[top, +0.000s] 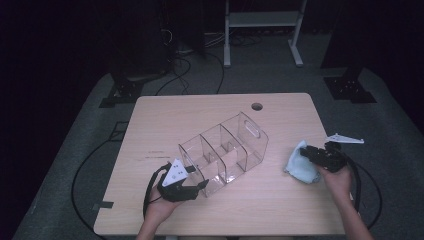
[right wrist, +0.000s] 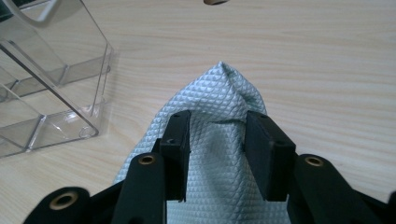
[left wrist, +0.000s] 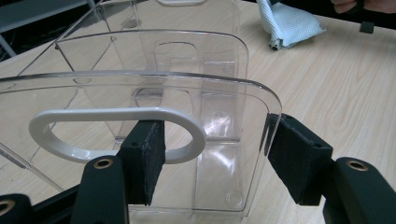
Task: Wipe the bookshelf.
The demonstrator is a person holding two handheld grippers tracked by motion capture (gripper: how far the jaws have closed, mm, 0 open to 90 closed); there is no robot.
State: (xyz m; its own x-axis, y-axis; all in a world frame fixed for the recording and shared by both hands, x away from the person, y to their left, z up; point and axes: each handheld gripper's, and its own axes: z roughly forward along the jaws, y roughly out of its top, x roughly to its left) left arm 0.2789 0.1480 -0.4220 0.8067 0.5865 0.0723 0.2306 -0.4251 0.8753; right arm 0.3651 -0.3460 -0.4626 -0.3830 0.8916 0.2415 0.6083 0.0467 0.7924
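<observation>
A clear plastic organizer [top: 225, 150] with several compartments lies on its side on the wooden table [top: 200, 112]. My left gripper [top: 200, 182] is at its near end wall [left wrist: 224, 116]. One pad [left wrist: 144, 154] sits inside the white-rimmed handle slot [left wrist: 116, 114] with a small gap to the rim. The other pad [left wrist: 299, 158] touches the wall's outer edge. At the right, my right gripper [top: 305, 152] is shut on a pale blue waffle cloth [top: 300, 167]. The cloth [right wrist: 219, 88] bunches into a ridge between its pads [right wrist: 261, 149].
A round cable hole [top: 257, 106] is near the table's far edge. The organizer's corner [right wrist: 46, 93] lies close to the left of the cloth. Cables and stand feet [top: 350, 87] lie on the grey floor behind, beside a white rack [top: 262, 30].
</observation>
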